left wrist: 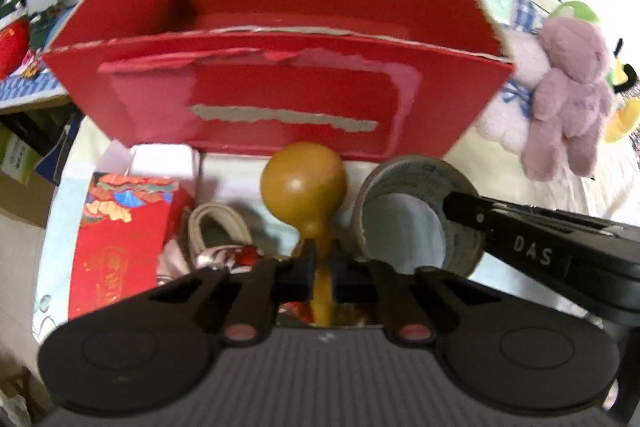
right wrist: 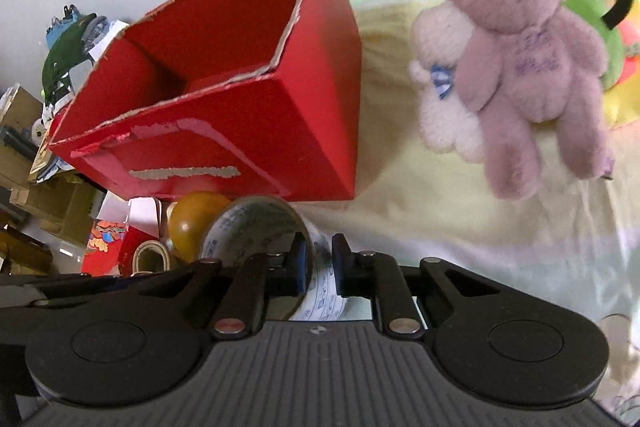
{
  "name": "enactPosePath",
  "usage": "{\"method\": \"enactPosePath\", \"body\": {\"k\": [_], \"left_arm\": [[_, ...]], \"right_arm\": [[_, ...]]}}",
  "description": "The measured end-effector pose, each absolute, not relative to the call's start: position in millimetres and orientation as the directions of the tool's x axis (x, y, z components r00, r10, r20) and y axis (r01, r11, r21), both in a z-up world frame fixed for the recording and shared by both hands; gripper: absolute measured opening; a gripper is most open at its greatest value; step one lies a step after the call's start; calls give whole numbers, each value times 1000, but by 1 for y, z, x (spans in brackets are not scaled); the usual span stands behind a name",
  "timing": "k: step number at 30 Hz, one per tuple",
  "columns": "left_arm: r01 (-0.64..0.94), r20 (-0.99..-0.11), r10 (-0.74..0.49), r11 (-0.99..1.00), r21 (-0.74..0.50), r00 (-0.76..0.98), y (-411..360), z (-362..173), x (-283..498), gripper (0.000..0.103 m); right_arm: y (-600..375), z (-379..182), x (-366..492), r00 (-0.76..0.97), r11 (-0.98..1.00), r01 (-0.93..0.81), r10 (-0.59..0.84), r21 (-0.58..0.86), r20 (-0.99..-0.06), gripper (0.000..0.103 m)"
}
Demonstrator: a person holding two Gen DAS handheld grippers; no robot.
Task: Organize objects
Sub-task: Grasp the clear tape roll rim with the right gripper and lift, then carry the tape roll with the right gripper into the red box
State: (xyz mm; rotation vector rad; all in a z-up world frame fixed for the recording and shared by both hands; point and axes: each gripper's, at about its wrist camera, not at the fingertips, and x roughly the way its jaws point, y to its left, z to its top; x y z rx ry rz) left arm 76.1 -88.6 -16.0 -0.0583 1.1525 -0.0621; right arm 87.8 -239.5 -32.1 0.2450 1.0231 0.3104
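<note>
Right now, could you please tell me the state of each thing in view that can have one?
Red cardboard box: open-topped, upright, looks empty as far as visible.
Wooden gourd: neck clamped in the left tool.
Roll of tape: on edge, wall pinched by the right tool.
Pink teddy bear: lying on the other plush toys.
Small red patterned box: closed.

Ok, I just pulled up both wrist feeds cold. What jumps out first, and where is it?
The big open red cardboard box dominates, straight ahead of both grippers, its front face torn. Just in front of it, the left gripper is clamped on the neck of a brown gourd, and the right gripper pinches the wall of a tape roll beside it. To the right, a pink teddy bear lies on pale bedding.
</note>
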Motion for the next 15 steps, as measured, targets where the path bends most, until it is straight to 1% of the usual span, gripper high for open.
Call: {"method": "enactPosePath", "body": {"k": [5, 8, 12, 15], "left_arm": [[127, -882, -149, 987, -102, 447, -111, 3, 72, 0], [181, -860, -182, 978, -106, 476, -124, 16, 71, 0], [238, -820, -238, 963, -129, 520, -134, 44, 73, 0], [268, -777, -265, 955, -129, 571, -136, 67, 76, 0]], "right_arm": [[-264, -14, 77, 534, 935, -130, 347, 330, -771, 14], [-281, 3, 72, 576, 930, -104, 345, 352, -741, 14], [-301, 35, 67, 657, 916, -96, 353, 390, -666, 14], [-303, 59, 68, 723, 915, -123, 347, 384, -597, 14]]}}
